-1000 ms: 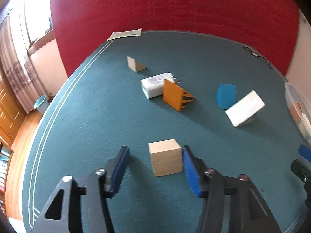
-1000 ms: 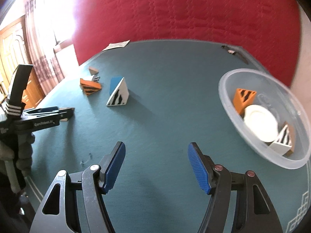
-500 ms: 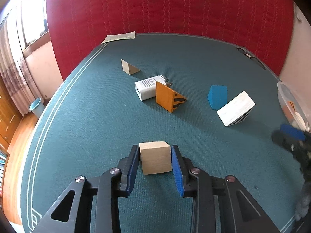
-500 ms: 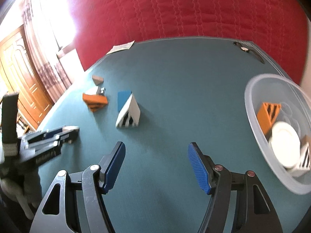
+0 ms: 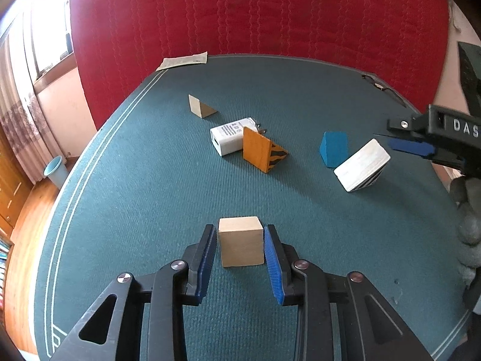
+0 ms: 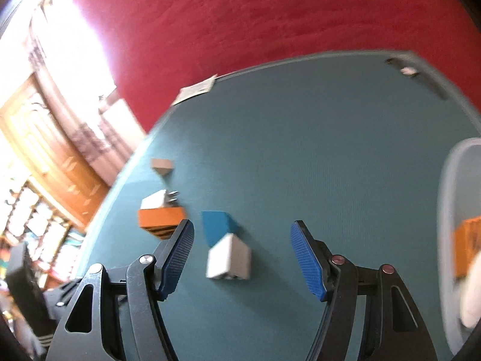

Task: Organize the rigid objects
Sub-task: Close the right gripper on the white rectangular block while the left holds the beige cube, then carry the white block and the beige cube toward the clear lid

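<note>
The left tool [image 5: 240, 249] pinches the wooden cube [image 5: 240, 242] on the tabletop [image 5: 150, 180], while the right tool [image 6: 240, 252], spread wide, points toward the white wedge [image 6: 228, 260] just ahead.

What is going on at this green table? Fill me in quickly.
A person is sorting small blocks with a handheld gripper in each hand. The left gripper is shut on a plain wooden cube that sits on the table. The right gripper is open and empty, lined up toward a white striped wedge beside a blue block. A clear bowl at the right already holds some pieces.
</note>
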A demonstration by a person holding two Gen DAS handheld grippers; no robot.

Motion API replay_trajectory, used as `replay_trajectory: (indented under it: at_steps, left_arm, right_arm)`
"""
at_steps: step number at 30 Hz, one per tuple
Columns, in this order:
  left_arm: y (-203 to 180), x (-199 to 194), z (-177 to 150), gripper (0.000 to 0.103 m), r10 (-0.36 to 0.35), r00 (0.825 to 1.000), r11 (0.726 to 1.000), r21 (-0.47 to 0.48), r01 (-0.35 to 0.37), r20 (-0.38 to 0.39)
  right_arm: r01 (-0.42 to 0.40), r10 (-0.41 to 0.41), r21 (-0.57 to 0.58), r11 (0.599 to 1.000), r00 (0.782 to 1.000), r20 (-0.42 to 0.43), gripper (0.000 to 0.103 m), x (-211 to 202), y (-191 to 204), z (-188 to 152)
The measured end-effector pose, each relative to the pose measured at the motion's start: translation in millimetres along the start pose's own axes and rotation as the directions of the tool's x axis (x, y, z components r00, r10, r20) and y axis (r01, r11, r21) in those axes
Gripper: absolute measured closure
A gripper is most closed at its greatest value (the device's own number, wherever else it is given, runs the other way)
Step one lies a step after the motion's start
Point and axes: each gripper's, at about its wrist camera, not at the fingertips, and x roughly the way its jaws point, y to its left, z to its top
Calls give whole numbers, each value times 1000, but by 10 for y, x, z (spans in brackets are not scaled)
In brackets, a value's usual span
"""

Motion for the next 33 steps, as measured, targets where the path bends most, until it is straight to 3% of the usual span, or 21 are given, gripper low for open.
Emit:
replay_trajectory:
  at_steps: [2,10,20,24,27,29,33]
  left_arm:
    - [-8,3,-18,69,2,1000,1000,1,-2,-7]
    - [-17,-20,-42,69,10,1000,1000,-7,-10,-8]
    - [115,-13,-24,69,52,999,997,-51,-53,-5]
    - [97,-3,-28,69,54,999,998,-42,-54,-2]
    - [110,15,-18,69,50,999,998,-41,-50,-2]
    - [122,21,-14,69,46,999,998,-44,-46,-2]
    - [148,39,6,69,41,999,998,-52,-41,-3]
  right_arm:
    - [-101,102,25,995,993,-58,35,132,-13,27]
    - [-224,222,-1,975,967,-124,35,353,69,39]
    - [-249,199,-206,946,952,-233,35,206,329,-443]
    - [-190,137,-271,944,969,-204,35,128,441,-576]
    - [-61,16,-353,933,992,-128,37,142,550,-613]
    - [18,-60,-397,918,994,-93,45,210,627,-623]
    - [76,-113,-426,901,992,-62,57,263,671,-632]
